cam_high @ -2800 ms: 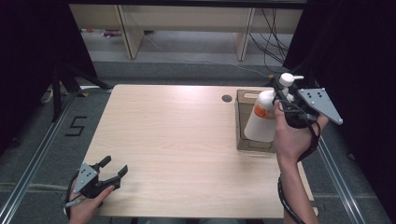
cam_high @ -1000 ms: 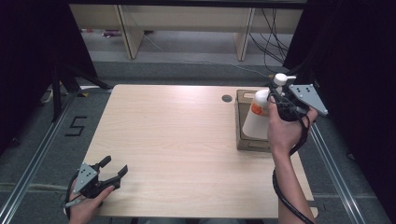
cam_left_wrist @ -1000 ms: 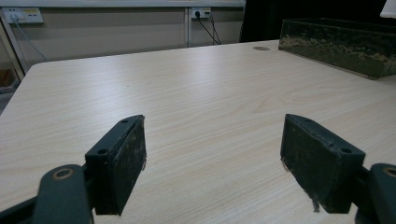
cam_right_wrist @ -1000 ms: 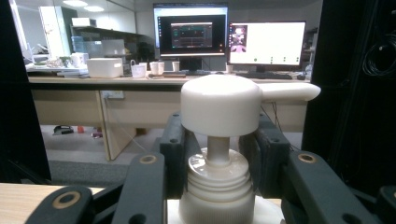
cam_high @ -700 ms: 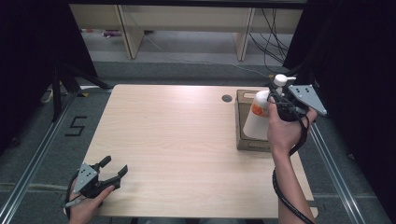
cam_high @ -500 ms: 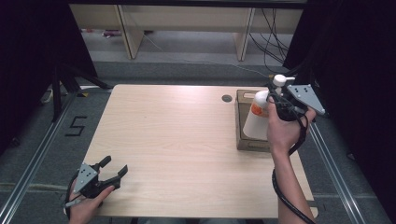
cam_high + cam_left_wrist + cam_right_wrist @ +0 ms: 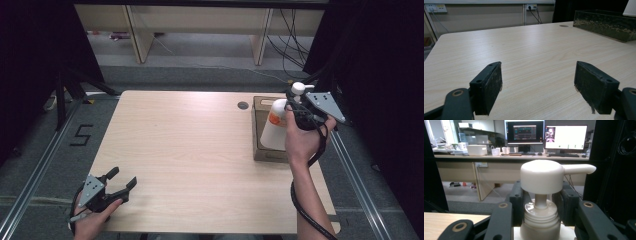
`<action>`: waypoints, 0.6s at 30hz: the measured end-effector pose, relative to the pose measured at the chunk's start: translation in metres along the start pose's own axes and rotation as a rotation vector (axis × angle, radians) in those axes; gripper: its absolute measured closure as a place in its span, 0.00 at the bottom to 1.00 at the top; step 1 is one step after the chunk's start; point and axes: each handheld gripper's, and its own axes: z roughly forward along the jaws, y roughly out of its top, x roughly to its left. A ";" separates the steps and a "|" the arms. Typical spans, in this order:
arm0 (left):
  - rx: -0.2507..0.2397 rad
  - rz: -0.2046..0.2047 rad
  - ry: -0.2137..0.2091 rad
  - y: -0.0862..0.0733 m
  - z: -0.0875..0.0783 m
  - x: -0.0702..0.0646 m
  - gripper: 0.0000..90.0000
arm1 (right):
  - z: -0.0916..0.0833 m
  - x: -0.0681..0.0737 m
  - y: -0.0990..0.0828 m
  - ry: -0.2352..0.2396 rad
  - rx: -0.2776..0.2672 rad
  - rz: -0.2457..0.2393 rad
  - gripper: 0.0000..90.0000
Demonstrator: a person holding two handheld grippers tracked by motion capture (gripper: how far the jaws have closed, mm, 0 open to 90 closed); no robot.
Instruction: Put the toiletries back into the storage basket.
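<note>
From the high view, your right gripper (image 7: 295, 112) is clamped on the neck of the white plastic pump bottle with an orange label (image 7: 274, 131), which stands upright inside the shallow brown cardboard tray (image 7: 257, 131), so I judge the placing nearly done and only the release left. In the left gripper view, your left gripper (image 7: 537, 83) idles with jaws wide apart and nothing between them, well away from that tray (image 7: 604, 23). In the right gripper view, the pads (image 7: 517, 202) press the bottle's ribbed collar (image 7: 540, 220) under the pump head.
</note>
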 end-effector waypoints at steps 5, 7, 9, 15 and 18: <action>0.000 0.000 0.000 0.000 0.000 0.000 0.24 | 0.000 0.001 -0.004 0.004 0.008 0.006 0.70; 0.000 0.000 0.000 0.000 0.000 0.000 0.24 | 0.001 0.002 -0.006 0.000 0.010 0.014 0.70; 0.000 0.000 0.000 0.000 0.000 0.000 0.24 | 0.001 0.002 -0.006 0.005 0.013 0.015 0.70; 0.001 0.001 0.000 0.000 0.000 0.000 0.24 | 0.003 0.001 -0.007 0.003 0.011 0.001 0.70; 0.001 0.002 0.000 0.000 0.000 0.000 0.24 | 0.002 0.002 -0.008 0.006 0.023 0.007 0.70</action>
